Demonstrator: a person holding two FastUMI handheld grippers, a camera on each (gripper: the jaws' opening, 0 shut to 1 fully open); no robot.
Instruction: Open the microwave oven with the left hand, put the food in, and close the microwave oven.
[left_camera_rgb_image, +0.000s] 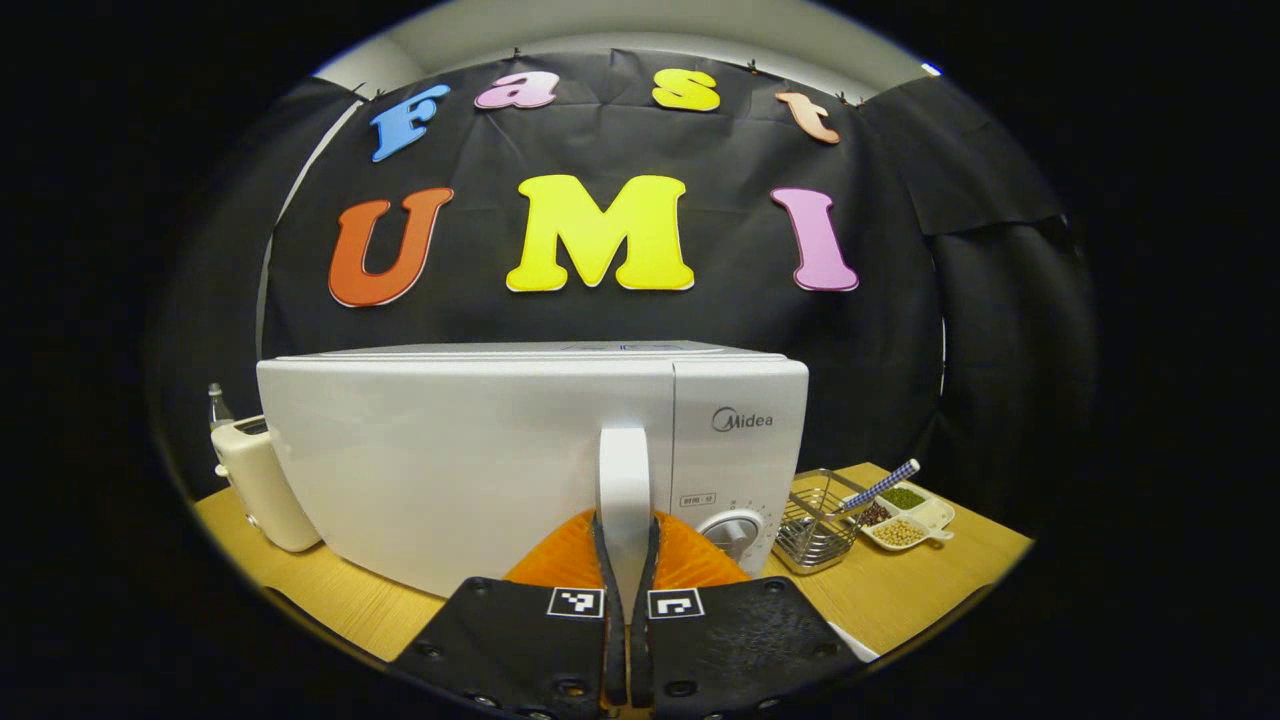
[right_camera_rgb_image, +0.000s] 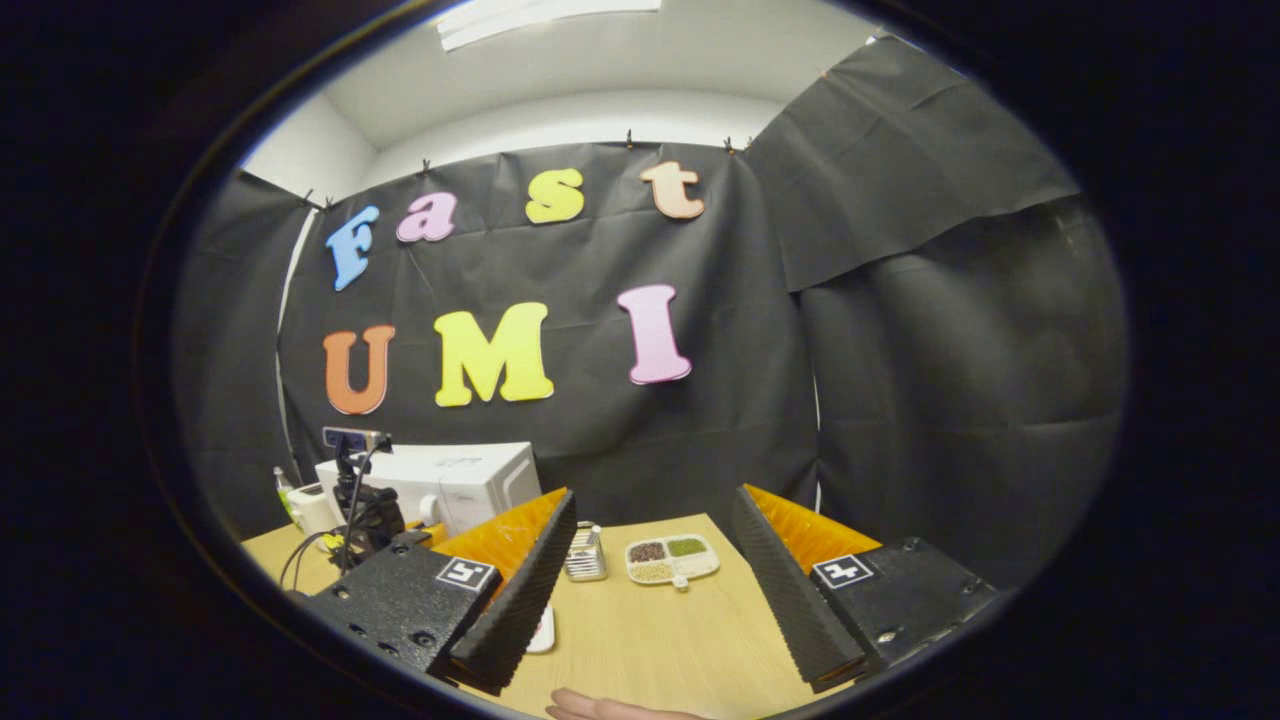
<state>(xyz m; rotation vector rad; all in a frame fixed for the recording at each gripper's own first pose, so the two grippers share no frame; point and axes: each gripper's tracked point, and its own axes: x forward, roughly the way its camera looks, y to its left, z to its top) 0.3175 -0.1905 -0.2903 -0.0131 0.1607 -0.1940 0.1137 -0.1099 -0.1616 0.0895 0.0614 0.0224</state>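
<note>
A white microwave (left_camera_rgb_image: 450, 460) stands on the wooden table (left_camera_rgb_image: 900, 590) with its door against the body. My left gripper (left_camera_rgb_image: 625, 560) is shut on the door's white vertical handle (left_camera_rgb_image: 625, 470), one finger on each side. The control panel with a dial (left_camera_rgb_image: 735, 530) is just right of the handle. In the right gripper view, my right gripper (right_camera_rgb_image: 655, 600) hangs open over the table (right_camera_rgb_image: 650, 650), with nothing between its fingers. The microwave (right_camera_rgb_image: 460, 480) shows far off at the left, with the other gripper's rig (right_camera_rgb_image: 360, 510) in front of it. A white plate edge (right_camera_rgb_image: 543, 630) peeks out behind one finger; what lies on it is hidden.
A cream toaster (left_camera_rgb_image: 262, 480) and a bottle (left_camera_rgb_image: 215, 400) stand left of the microwave. To its right sit a wire basket (left_camera_rgb_image: 815, 525) and a divided dish of grains (left_camera_rgb_image: 905, 515) with a spoon (left_camera_rgb_image: 880, 487). A hand (right_camera_rgb_image: 600, 708) shows at the table's near edge.
</note>
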